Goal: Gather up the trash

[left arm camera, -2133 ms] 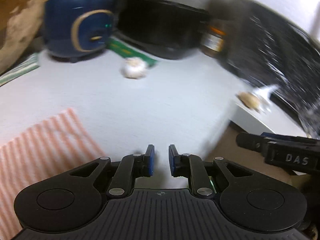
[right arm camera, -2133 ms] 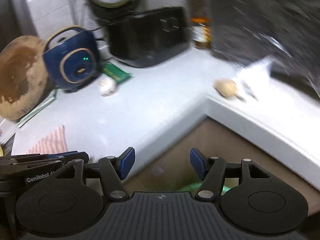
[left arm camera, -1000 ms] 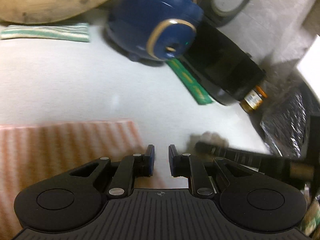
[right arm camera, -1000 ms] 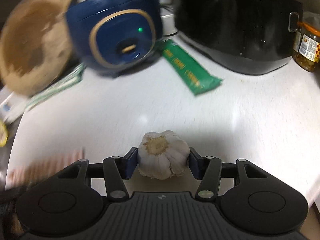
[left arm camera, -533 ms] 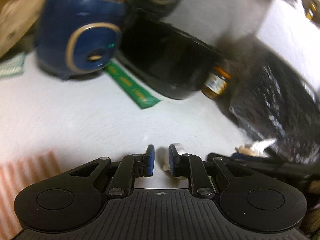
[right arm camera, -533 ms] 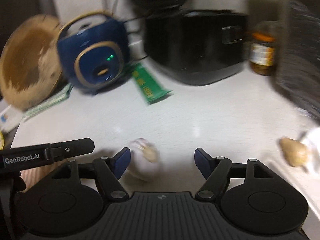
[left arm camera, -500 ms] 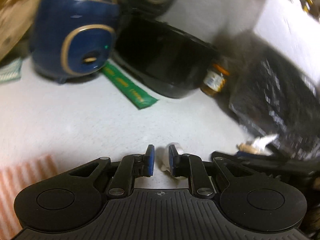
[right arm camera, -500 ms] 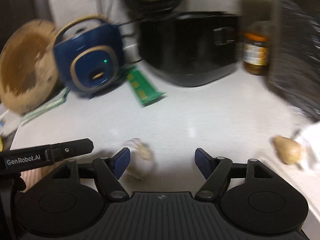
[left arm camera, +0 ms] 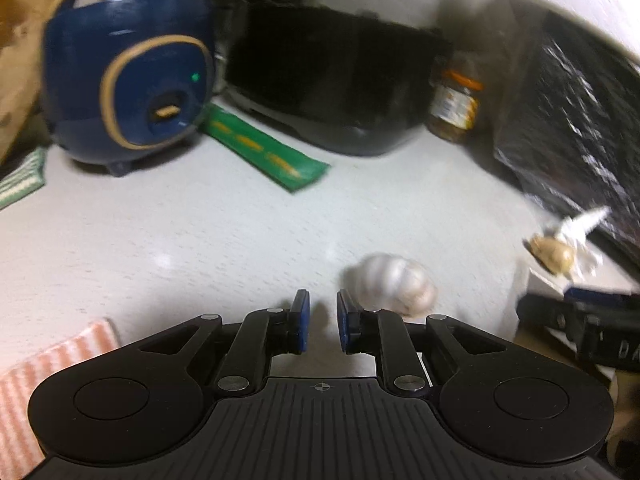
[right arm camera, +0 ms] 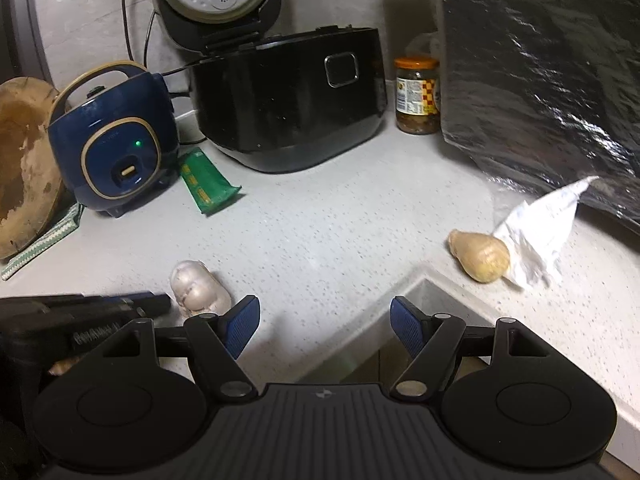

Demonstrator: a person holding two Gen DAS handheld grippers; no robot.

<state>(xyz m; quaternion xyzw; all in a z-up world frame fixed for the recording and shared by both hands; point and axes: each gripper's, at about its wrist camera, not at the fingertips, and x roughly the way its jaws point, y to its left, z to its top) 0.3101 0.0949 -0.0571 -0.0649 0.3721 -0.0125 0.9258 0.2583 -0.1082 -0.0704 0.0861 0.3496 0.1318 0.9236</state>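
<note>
Nothing looks collected yet: the white garlic bulb [right arm camera: 199, 288], crumpled white paper tissue [right arm camera: 540, 228] and flat green wrapper [right arm camera: 206, 184] lie on the speckled grey desk [right arm camera: 320, 232], with the left gripper [left arm camera: 319, 322] nearly together and empty and the right gripper [right arm camera: 325, 326] apart and empty.

Left wrist view motion-blurred: garlic bulb [left arm camera: 394, 286] smeared, partly hidden behind left tool [left arm camera: 319, 322]. Jar [left arm camera: 456, 106] label unreadable. Green packet [left arm camera: 266, 150] print illegible, far end tucked under blue cooker [left arm camera: 128, 76]. Right wrist view: black bag [right arm camera: 552, 64] cut off by top and right edges. Wooden board [right arm camera: 24, 168] cut by left edge. Striped cloth [left arm camera: 36, 376] cut at lower left corner.
</note>
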